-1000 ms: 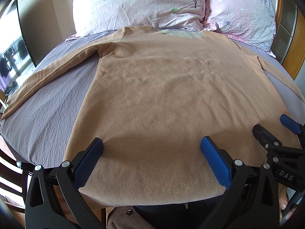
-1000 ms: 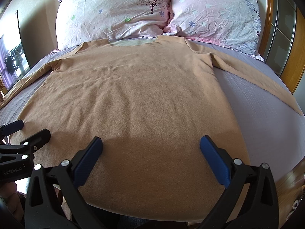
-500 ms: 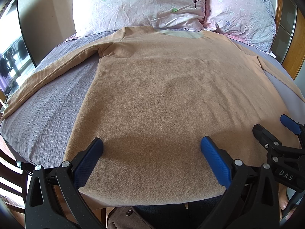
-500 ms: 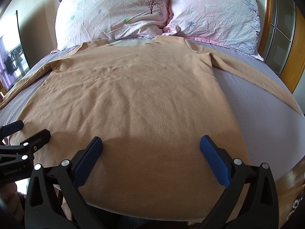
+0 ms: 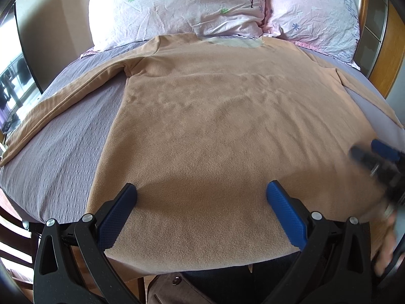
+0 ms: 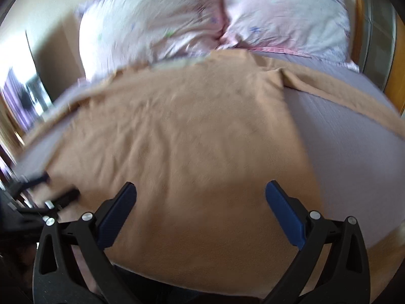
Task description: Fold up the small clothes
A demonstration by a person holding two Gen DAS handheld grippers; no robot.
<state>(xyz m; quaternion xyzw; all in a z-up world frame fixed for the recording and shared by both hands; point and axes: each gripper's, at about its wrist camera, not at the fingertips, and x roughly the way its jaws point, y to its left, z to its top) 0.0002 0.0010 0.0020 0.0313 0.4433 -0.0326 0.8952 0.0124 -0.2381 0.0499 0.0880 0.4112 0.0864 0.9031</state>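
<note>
A tan long-sleeved fleece top [image 5: 227,126] lies flat on the grey bed, collar toward the pillows, both sleeves spread out to the sides. It also shows in the right wrist view [image 6: 189,139]. My left gripper [image 5: 201,193] is open and empty above the bottom hem, left of centre. My right gripper [image 6: 201,193] is open and empty above the hem, right of centre. The right gripper appears blurred at the right edge of the left wrist view [image 5: 379,162]. The left gripper shows blurred at the left edge of the right wrist view [image 6: 48,190].
Two pink floral pillows [image 5: 202,5] lean against the head of the bed. The grey bedsheet [image 5: 63,152] shows on both sides of the top. A wooden bed frame [image 5: 379,50] runs along the right. The bed's near edge lies just below the hem.
The right gripper has started moving; its view is blurred and tilted, shifted forward and rightward. The left gripper has barely moved. Both stay open.
</note>
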